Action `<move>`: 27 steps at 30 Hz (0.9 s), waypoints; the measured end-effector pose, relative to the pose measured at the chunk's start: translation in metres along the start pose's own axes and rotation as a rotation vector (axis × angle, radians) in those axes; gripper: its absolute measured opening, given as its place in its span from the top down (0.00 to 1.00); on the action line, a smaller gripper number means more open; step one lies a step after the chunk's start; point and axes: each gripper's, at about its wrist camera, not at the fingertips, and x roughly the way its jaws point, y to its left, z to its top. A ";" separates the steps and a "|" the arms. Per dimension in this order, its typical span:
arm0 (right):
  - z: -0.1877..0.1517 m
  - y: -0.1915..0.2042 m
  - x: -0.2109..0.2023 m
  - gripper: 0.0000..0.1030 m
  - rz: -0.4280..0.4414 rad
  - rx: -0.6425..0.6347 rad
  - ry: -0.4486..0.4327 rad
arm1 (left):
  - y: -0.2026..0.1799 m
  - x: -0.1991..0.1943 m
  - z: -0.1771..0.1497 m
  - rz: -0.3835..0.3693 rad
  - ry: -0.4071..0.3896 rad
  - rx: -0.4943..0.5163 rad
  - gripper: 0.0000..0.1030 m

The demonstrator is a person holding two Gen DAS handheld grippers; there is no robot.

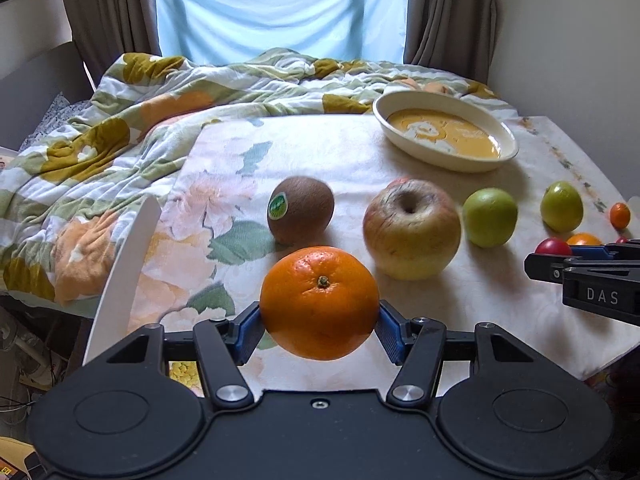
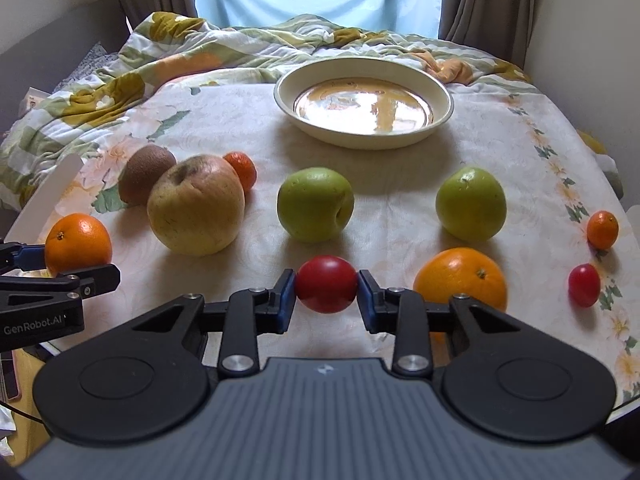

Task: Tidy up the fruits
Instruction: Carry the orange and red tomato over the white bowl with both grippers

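Fruits lie spread on a table (image 2: 400,216) covered with a pale floral cloth; a rumpled floral quilt (image 1: 120,128) lies beyond it, below a curtained window.

Left gripper (image 1: 320,320): blue pads pressed to both sides of an orange (image 1: 319,302), stem end facing the camera. Whether the orange is lifted clear of the cloth cannot be told. In the right wrist view this gripper's body reads "GenRobot.AI" in white.

Right gripper (image 2: 326,292): closed on a red tomato (image 2: 327,283), pads touching its left and right sides. In the left wrist view the side of this gripper shows the letters "DAS".

Just beyond the held orange: a brown kiwi (image 1: 301,209) with a small green oval sticker, print too small to read. Right of the kiwi, a large yellow-red apple (image 1: 412,229), stem hollow upward, skin wrinkled. A small mandarin (image 2: 241,169) sits behind the apple, touching or nearly so.

Further right: two green apples, one near the middle (image 2: 315,204), one to its right (image 2: 471,203), well apart from each other.

Near the right gripper: a second orange (image 2: 460,278), partly hidden by the finger linkage. At the right edge, a small orange citrus (image 2: 602,229) and a small red tomato (image 2: 584,284), near each other, apart.

Far side of the table: a cream dish (image 2: 442,94) with a glossy orange-brown floor, nothing in it.
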 end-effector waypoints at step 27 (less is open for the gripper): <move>0.090 -0.112 -0.091 0.54 0.082 -0.109 -0.082 | -0.083 -0.079 0.113 0.021 -0.181 -0.059 0.38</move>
